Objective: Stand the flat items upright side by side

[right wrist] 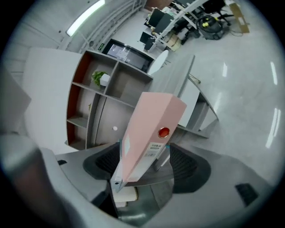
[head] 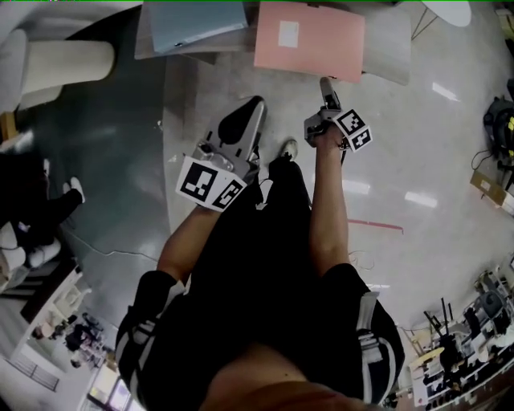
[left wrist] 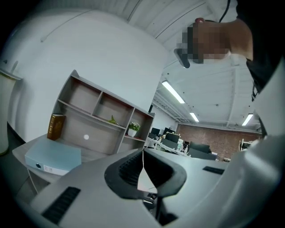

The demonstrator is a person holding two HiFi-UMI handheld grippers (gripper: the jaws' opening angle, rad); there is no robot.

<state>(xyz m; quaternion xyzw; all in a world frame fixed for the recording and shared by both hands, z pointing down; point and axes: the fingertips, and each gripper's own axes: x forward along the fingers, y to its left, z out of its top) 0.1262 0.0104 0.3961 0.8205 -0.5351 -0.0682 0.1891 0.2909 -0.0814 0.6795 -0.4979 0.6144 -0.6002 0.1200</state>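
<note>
A pink box file [head: 309, 38] lies flat at the near edge of the grey table [head: 387, 50], with its white label up. My right gripper [head: 326, 87] reaches its near edge. In the right gripper view the pink file's [right wrist: 147, 124] spine end, with a red hole and a label, sits between the wide jaws of the right gripper [right wrist: 147, 161], and a thin gap shows on the right side. A pale blue box file [head: 197, 22] lies flat to the left of it. My left gripper [head: 253, 104] hangs short of the table, shut and empty [left wrist: 143, 152], level with the blue file [left wrist: 53, 156].
An open shelf unit [left wrist: 98, 120] stands behind the table with a brown book [left wrist: 55, 127] and a small potted plant [left wrist: 132, 128]. A seated person's legs [head: 40, 210] show at the left. Cluttered desks [head: 466, 337] stand at the lower right.
</note>
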